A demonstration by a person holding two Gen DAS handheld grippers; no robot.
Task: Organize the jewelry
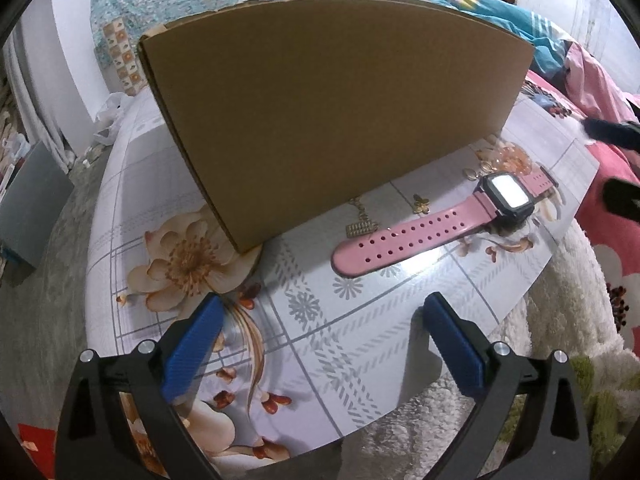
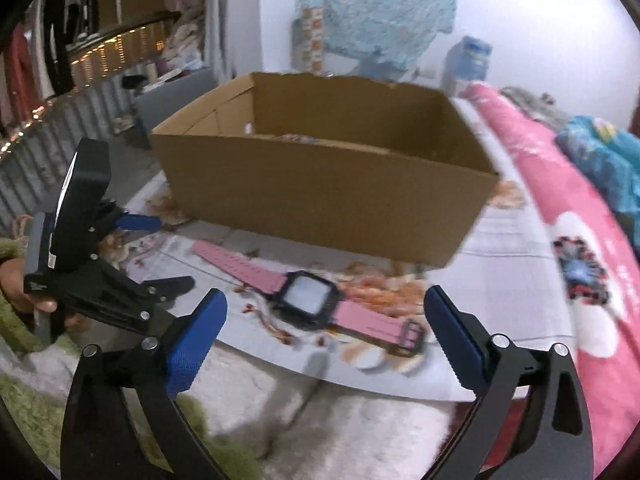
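A pink-strapped watch (image 1: 436,224) with a black case lies flat on the floral table mat (image 1: 320,320), in front of an open cardboard box (image 1: 332,120). A gold pendant on a chain (image 1: 362,227) and a small gold flower earring (image 1: 421,203) lie between the box and the strap. My left gripper (image 1: 324,312) is open and empty, short of the strap's free end. In the right wrist view my right gripper (image 2: 325,312) is open and empty, just before the watch (image 2: 308,296). The box (image 2: 320,200) holds something small inside. The left gripper (image 2: 132,232) shows at the left.
The mat (image 2: 500,248) lies on a white and green fluffy rug (image 2: 360,420). Pink bedding (image 2: 560,220) and blue cloth lie to the right. The right gripper's dark fingers (image 1: 616,136) show at the right edge of the left wrist view. A grey box (image 1: 32,200) stands at the left.
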